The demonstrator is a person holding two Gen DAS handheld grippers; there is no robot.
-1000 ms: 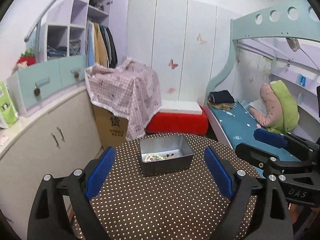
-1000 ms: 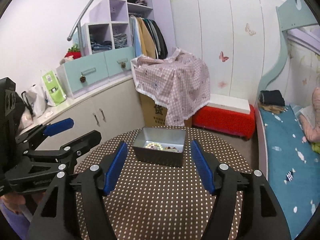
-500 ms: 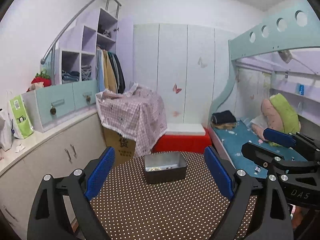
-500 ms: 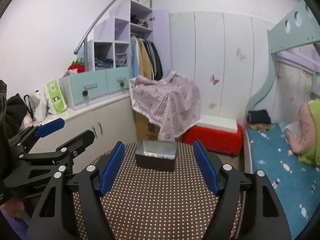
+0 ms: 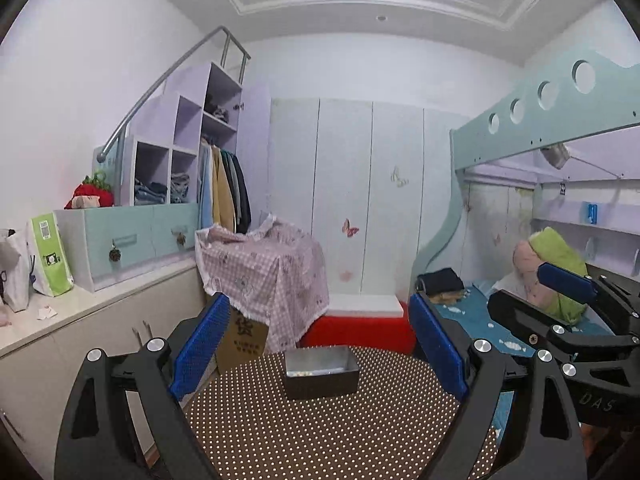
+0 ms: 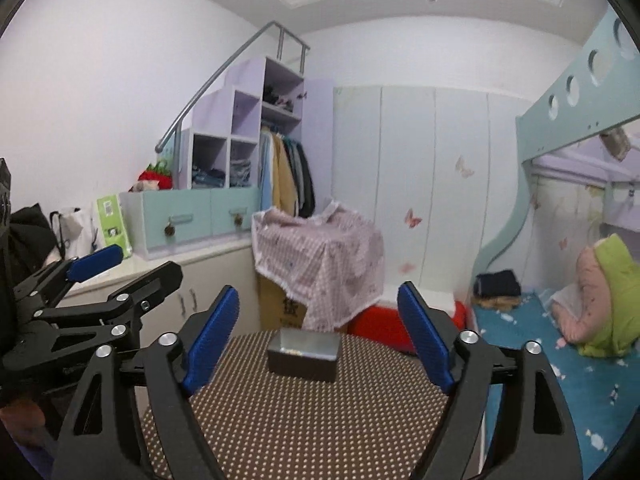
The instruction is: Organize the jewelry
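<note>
A grey metal box (image 5: 320,370) stands near the far edge of a round table with a brown dotted cloth (image 5: 320,432). It also shows in the right wrist view (image 6: 303,354). A little pale jewelry shows just inside its rim. My left gripper (image 5: 318,344) is open and empty, held back from the box and above the table. My right gripper (image 6: 318,338) is open and empty too, beside the left one. Each gripper shows at the edge of the other's view.
A cardboard box under a pink checked cloth (image 5: 264,272) stands behind the table, next to a red and white chest (image 5: 360,320). White cabinets (image 5: 100,320) run along the left. A bunk bed with blue bedding (image 6: 560,360) is on the right.
Both grippers have pulled back from the box and tilted upward. The box now looks smaller and lower, and its contents are mostly out of sight. The jaws have stayed open.
</note>
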